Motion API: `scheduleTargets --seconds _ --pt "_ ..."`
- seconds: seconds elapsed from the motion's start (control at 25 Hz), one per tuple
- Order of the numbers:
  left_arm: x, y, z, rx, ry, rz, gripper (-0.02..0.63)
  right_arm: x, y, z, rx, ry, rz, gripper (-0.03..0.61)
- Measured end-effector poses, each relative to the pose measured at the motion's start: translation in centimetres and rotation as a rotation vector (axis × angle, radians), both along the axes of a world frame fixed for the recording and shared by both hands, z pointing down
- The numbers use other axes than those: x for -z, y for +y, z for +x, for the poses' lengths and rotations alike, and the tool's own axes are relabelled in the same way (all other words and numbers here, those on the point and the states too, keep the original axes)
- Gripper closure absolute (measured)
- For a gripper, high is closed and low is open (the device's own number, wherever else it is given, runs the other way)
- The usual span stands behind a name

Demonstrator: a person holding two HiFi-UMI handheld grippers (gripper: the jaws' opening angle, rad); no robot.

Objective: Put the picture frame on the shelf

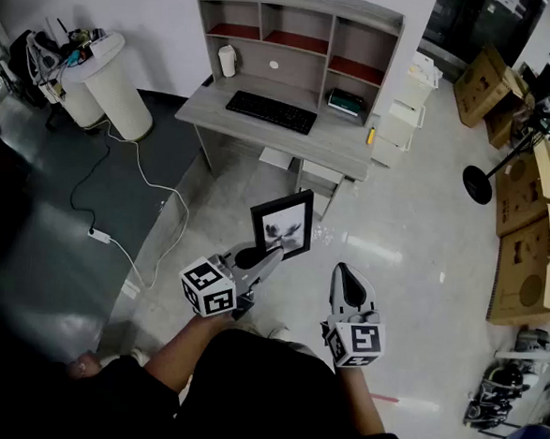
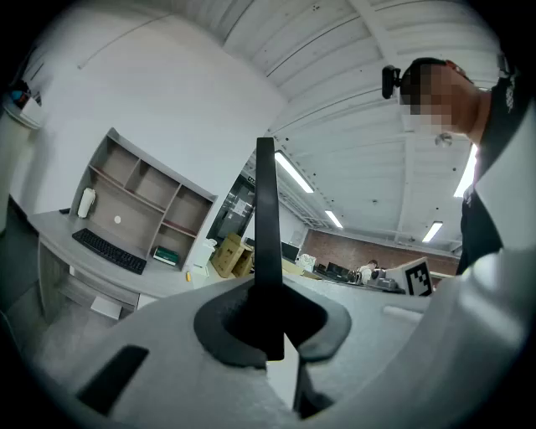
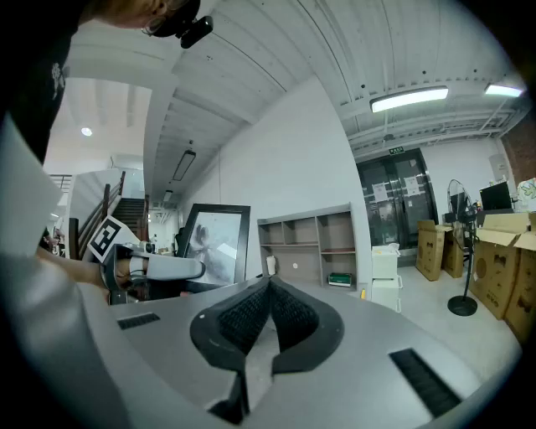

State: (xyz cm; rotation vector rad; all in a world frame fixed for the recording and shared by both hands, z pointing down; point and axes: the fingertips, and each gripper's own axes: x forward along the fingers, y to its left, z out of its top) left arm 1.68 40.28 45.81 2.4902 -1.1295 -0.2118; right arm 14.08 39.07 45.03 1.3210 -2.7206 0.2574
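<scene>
Glossy office floor stretches toward a grey desk (image 1: 290,135) with a shelf hutch (image 1: 297,32). Left gripper (image 1: 265,258) clamps an upright black picture frame (image 1: 282,226). Right gripper (image 1: 344,277) is pressed together, empty.

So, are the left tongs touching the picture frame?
Touching. The left gripper view shows the left tongs shut on the picture frame, whose dark edge stands upright between them.

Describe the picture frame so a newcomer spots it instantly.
Find the grey desk with shelves against the wall. In front of it, above the pale floor, the left tool grips the picture frame. It is the only flat black-bordered rectangle held up in the air.
</scene>
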Motion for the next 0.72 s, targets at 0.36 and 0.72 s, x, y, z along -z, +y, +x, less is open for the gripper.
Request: scheduleTargets --seconds 0.36,0.72 --pt "-1.5 -2.2 -2.3 0.027 0.000 -0.026 0.584 -1.5 -2.1 -0.3 0.026 -0.133 -0.022 0.566" --pt "-2.6 -12.4 -4.8 -0.063 0.030 -0.012 0.584 -3.4 -10.8 -2.0 -0.052 -0.082 -0.063 0.566"
